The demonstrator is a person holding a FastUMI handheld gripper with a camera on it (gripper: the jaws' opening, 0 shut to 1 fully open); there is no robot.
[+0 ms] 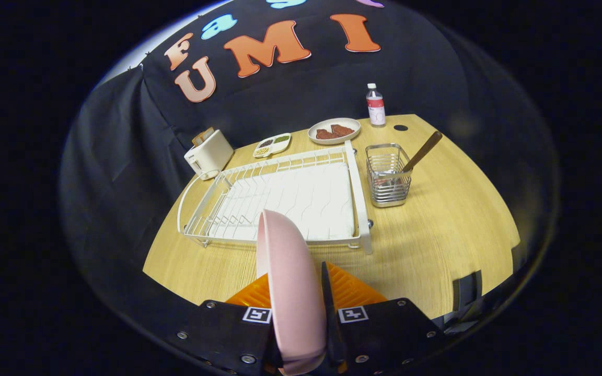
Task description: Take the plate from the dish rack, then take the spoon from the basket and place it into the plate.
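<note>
Plate (290, 282) is standing on edge between your gripper (301, 313) fingers, which are clamping its rim from both sides, out of the dish rack (280, 198) and over the table (437, 230). You are gripping something stiff, smooth and probably slippery, likely breakable, so be lowering it gently. Spoon (420, 153) is waiting in the basket (387, 175); its upright handle looks the easiest hold.

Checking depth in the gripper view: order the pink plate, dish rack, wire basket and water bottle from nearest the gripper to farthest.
1. Pink plate, clamped on edge in the gripper.
2. Dish rack, just ahead.
3. Wire basket, beside the rack's far corner.
4. Water bottle, by the booth wall.
</note>
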